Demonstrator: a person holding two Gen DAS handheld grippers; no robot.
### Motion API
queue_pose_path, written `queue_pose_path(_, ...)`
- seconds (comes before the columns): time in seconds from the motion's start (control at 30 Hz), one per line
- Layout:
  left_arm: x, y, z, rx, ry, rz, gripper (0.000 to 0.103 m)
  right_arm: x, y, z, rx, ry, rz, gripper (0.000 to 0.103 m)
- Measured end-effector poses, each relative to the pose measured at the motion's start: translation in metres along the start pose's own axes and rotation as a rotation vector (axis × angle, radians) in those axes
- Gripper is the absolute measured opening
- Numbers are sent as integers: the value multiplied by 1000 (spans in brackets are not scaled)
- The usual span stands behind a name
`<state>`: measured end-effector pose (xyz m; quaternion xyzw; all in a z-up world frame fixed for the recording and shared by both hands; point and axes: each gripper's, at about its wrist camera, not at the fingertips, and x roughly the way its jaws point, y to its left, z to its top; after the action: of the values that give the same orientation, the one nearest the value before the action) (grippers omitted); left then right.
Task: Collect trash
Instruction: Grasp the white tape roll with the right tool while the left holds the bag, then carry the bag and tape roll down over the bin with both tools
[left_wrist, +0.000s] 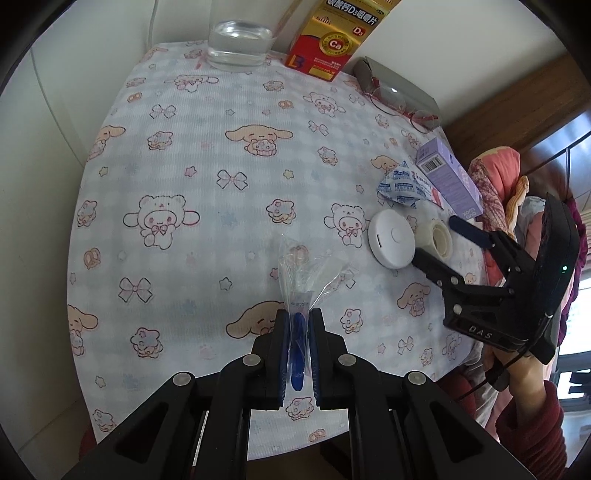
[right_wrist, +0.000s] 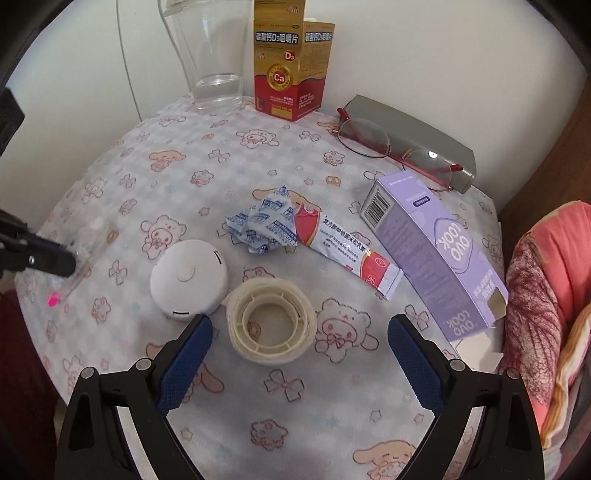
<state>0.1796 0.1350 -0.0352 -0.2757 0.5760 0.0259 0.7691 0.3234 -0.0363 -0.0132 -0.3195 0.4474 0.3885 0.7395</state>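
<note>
Left gripper (left_wrist: 299, 332) fingers pinching half-hidden clear wrapper (left_wrist: 301, 273), right gripper (right_wrist: 299, 354) fingers spread wide

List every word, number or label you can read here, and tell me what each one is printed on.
"Ca" and "D3": the gold and red box at the back; its Chinese lettering I leave unquoted.
"OUO LOOK": the purple box, which also carries a barcode with unreadable digits.
"DAS": the body of the right gripper.
Too small or blurred: the print on the red and white tube, the crumpled blue and white wrapper and the clear wrapper.
</note>
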Motion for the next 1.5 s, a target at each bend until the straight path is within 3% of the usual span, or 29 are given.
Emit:
queue_pose_path(0.03, 0, 0, 0, 0, 1, -3, 11, 1, 0, 1, 3, -3, 4, 88)
queue_pose_path(0.1, 1, -1, 0, -1, 0, -6, 11, 1, 1, 2, 25, -15, 52, 61)
queue_pose_path(0.23, 1, -1, 1, -6, -5, -20, 11, -1, 6, 4, 62, -8, 74, 42)
queue_pose_path(0.43, -3, 0, -2, -4, -11, -38, 11, -12, 4, -5, 113, -51, 94, 42)
queue_pose_path(0.6, -15, -4, -8, 9, -28, -49, 11, -40, 1, -12, 177, -123, 167, 42)
queue_pose_path(0.77, -29, -7, -25, 20, -45, -61, 11, -70, 16, -34, 159, -151, 197, 42)
queue_pose_path(1.17, -48, -22, -101, 95, -82, -20, 11, -116, 45, -112, 244, -187, 294, 42)
queue_pose_path(1.5, -33, -40, -178, 183, -5, -39, 11, -115, 69, -177, 386, -147, 418, 42)
